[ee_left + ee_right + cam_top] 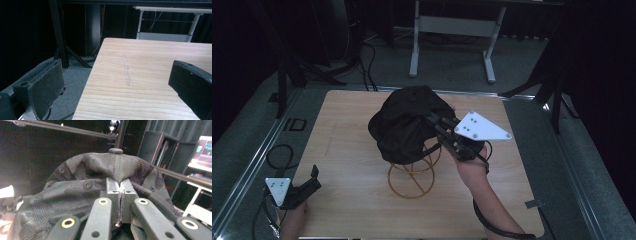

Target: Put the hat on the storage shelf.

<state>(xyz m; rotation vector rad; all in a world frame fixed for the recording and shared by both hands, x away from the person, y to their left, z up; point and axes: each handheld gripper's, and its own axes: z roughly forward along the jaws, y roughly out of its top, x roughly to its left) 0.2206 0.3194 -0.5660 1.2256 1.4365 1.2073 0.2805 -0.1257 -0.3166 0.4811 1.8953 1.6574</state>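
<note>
Right claw (120, 202) pinches black cap (100, 177) fabric.

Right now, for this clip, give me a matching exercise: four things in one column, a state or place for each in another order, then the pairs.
Things:
1. left claw
2. right claw
3. black cap
4. wire stand

States or places:
A. pinched at its fabric, sitting atop the stand
B. shut on fabric
C. open, at the table's near left corner
D. standing on the table under the cap

Pairs: 1-C, 2-B, 3-A, 4-D
</note>
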